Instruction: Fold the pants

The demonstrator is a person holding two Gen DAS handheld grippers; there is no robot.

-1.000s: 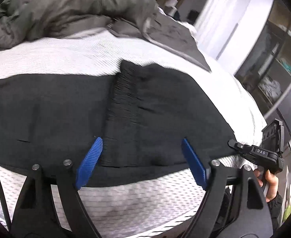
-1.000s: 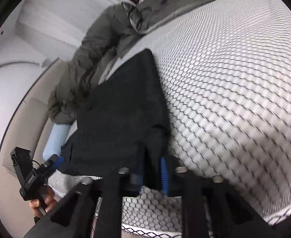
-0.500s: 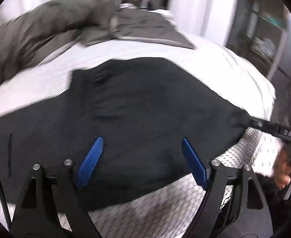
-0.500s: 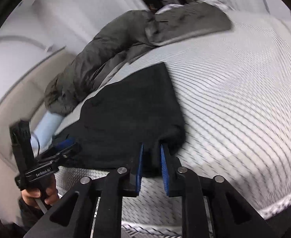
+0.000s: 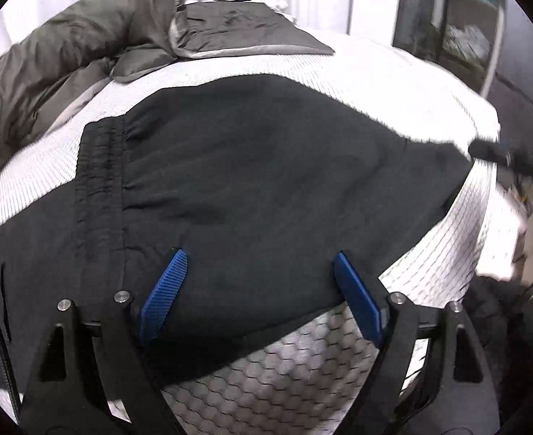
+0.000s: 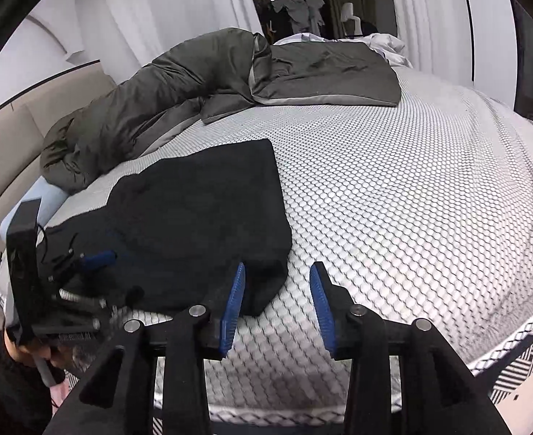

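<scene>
Black pants [image 5: 266, 166] lie flat on the white mesh mattress [image 5: 393, 83], with the ribbed waistband [image 5: 99, 188] at the left. My left gripper [image 5: 259, 282] hovers open and wide over the pants' near edge, and its pads are not pressing the cloth. In the right wrist view the pants [image 6: 201, 224] lie left of centre. My right gripper [image 6: 277, 290] has its jaws opening; the pants' corner [image 6: 266, 282] lies loose beside the left pad. The left gripper [image 6: 95, 259] shows at the left, held by a hand [image 6: 23, 348]. The right gripper [image 5: 502, 156] is a blur at the right edge.
A grey-green duvet [image 6: 193, 83] is bunched along the far side of the mattress. A beige headboard [image 6: 30, 127] and a light blue pillow [image 6: 45, 195] are at the left. White curtains [image 6: 157, 11] hang behind. Bare mattress [image 6: 411, 199] spreads to the right; its front edge [image 6: 502, 344] is close.
My right gripper has let go of the pants' corner, opened and risen; the corner now lies on the mattress. My left gripper has shifted along the pants and rolled, still open.
</scene>
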